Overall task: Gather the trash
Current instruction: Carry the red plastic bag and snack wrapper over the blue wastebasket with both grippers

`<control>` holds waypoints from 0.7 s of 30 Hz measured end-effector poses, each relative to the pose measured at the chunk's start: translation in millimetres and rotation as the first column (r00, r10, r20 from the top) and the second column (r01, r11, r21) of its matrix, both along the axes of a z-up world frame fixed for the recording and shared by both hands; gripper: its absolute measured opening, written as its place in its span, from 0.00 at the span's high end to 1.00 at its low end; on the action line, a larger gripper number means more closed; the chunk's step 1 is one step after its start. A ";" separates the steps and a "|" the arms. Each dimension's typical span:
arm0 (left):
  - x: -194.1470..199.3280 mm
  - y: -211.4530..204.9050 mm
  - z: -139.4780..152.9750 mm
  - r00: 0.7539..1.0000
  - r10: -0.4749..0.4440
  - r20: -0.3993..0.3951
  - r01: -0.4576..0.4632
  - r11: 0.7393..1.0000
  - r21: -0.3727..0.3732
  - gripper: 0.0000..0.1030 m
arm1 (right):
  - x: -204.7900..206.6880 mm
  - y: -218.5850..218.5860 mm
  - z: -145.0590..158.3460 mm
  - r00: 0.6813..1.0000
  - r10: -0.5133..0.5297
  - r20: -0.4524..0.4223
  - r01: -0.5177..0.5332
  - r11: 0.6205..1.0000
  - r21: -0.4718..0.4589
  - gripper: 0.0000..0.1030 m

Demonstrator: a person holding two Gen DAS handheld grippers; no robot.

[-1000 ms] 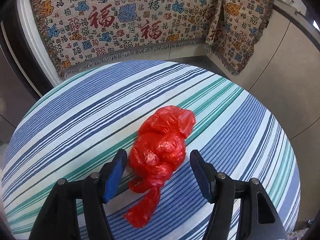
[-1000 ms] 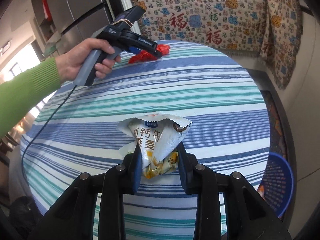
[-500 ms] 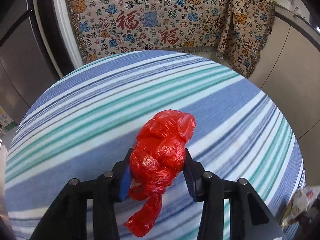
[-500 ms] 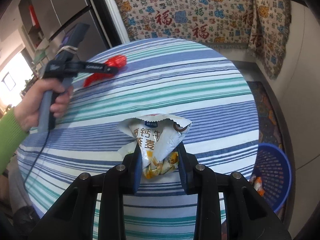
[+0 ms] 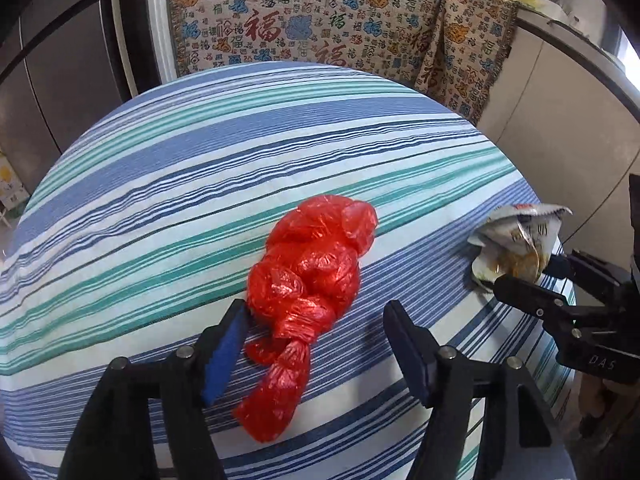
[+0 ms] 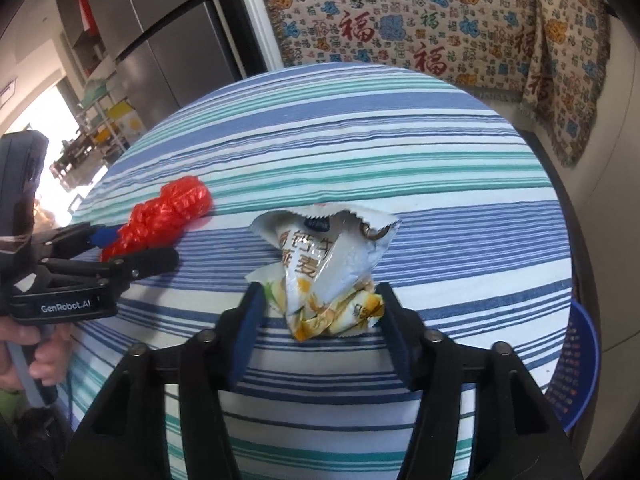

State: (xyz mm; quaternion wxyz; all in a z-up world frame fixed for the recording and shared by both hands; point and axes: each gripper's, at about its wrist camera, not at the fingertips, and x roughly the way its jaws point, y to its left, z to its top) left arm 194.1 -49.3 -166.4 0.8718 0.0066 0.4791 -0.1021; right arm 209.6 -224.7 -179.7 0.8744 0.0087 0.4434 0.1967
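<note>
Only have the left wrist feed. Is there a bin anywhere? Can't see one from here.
Observer: Yes. The right wrist view shows a blue basket low beside the right edge of the table.
Operator: Right hand-held gripper clamped on the wrapper?
Observer: No. The jaws of the right hand-held gripper have just been opening. The snack wrapper lies on the table between them and is not squeezed.

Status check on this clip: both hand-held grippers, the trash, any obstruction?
Left hand-held gripper jaws just opened, red bag between, unpressed. Right hand-held gripper just opened too, snack wrapper loose between. Both on striped table. Blue basket beside table, path clear.
</note>
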 end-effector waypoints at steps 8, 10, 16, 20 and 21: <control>-3.5 10.0 11.2 0.991 -0.131 -0.012 0.131 0.991 -0.026 0.30 | -4.7 -8.5 7.7 0.999 0.026 -0.033 -0.027 0.999 -0.031 0.23; 3.8 9.8 13.7 0.988 -0.155 -0.020 0.154 0.988 -0.033 0.30 | -0.6 -10.1 13.7 0.999 0.017 -0.043 -0.018 0.999 -0.030 0.23; 34.1 10.2 10.7 0.987 -0.149 -0.054 0.146 0.987 -0.063 0.30 | 15.0 -0.5 18.1 0.995 0.016 -0.103 -0.024 0.996 -0.080 0.23; 38.2 7.5 9.8 0.983 -0.170 -0.067 0.165 0.984 -0.073 0.30 | 24.3 7.8 18.0 0.992 0.027 -0.124 -0.039 0.995 -0.097 0.25; 37.9 5.7 10.3 0.983 -0.174 -0.061 0.171 0.984 -0.060 0.30 | 26.5 7.9 18.0 0.991 0.019 -0.129 -0.032 0.995 -0.096 0.28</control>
